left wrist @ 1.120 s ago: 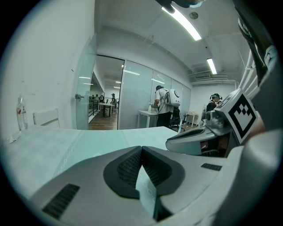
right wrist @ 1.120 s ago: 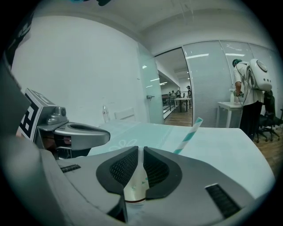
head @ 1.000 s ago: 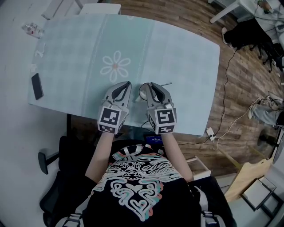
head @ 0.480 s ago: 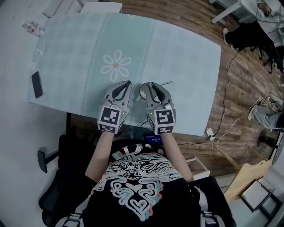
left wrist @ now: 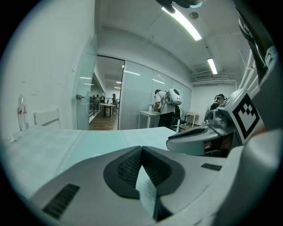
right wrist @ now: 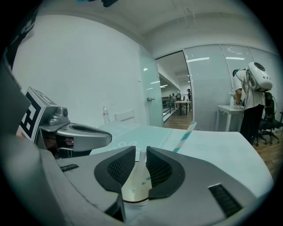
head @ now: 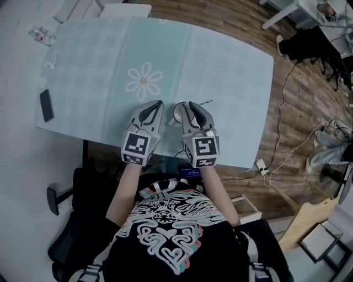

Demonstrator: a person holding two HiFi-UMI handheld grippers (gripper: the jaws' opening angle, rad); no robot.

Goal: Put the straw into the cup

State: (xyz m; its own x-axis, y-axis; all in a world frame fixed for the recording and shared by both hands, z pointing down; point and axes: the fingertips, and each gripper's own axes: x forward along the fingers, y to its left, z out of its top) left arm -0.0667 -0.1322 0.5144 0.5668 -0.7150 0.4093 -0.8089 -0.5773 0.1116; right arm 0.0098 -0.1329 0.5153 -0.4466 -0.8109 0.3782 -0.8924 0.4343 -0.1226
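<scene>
A white paper cup [head: 177,113] with teal marks stands near the table's front edge, and a teal-and-white striped straw [head: 206,102] leans out of it to the right. In the right gripper view the cup [right wrist: 134,190] sits under the jaws. Its wall is pinched between them, and the straw [right wrist: 186,132] rises behind the right jaw. My right gripper [head: 185,104] [right wrist: 140,152] is shut on the cup. My left gripper [head: 160,102] [left wrist: 141,150] rests just left of the cup, shut, with nothing between its fingers.
The table [head: 231,66] has a pale teal cloth with a daisy print [head: 143,82]. A black phone [head: 47,106] lies at the left edge and a small bottle [head: 38,36] stands at the far left corner. A white chair [head: 124,10] stands beyond the table.
</scene>
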